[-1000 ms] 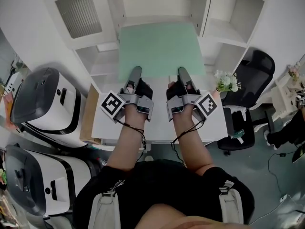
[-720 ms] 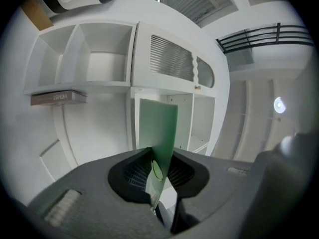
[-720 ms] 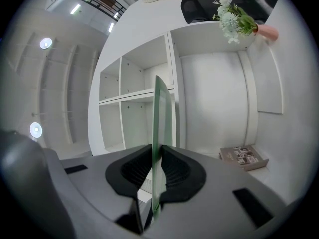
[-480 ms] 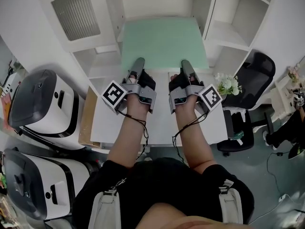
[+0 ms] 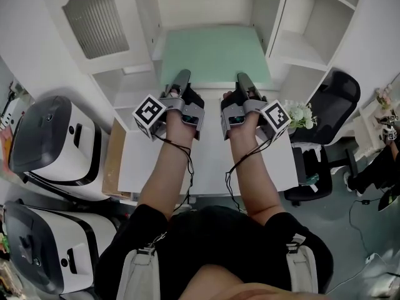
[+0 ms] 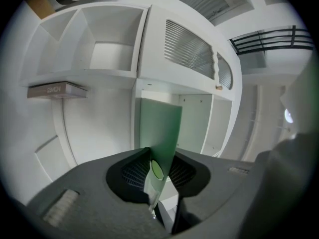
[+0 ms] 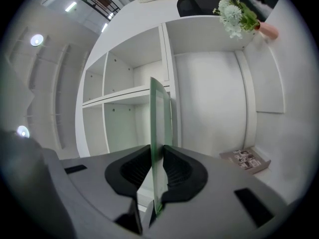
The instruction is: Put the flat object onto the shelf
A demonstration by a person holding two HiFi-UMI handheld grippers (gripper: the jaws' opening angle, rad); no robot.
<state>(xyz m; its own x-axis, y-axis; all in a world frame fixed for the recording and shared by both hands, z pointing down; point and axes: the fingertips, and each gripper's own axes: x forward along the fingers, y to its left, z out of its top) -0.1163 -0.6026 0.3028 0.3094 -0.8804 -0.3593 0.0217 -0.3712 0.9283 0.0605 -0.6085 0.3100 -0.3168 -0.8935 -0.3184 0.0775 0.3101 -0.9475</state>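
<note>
The left hand-held gripper (image 5: 182,75) (image 6: 158,166) has the near edge of the one green sheet (image 5: 215,52) (image 6: 159,128) between its jaws. These are opening, with a gap showing on one side of the sheet, so its hold is released. The right hand-held gripper (image 5: 242,78) (image 7: 157,163) is clenched on the same edge, its pads pressing both faces of the sheet (image 7: 159,118).

The sheet reaches away from the two grippers into the middle bay of the white shelf unit (image 5: 300,49). Whether it rests on the board there cannot be told.

Each gripper carries one marker cube (image 5: 149,113), two in all. On the near side of the sheet, one white bench (image 5: 206,161) lies under the forearms. Left of the sheet stand two white-and-grey machines (image 5: 53,142); right of it are one bunch of white flowers (image 5: 300,113) (image 7: 232,11) and one black chair (image 5: 334,105).

One book (image 6: 57,90) lies on a shelf left of the sheet, its spine seeming to read HOME upside down. One magazine (image 7: 246,159) lies to the sheet's right, its print too small to read.
</note>
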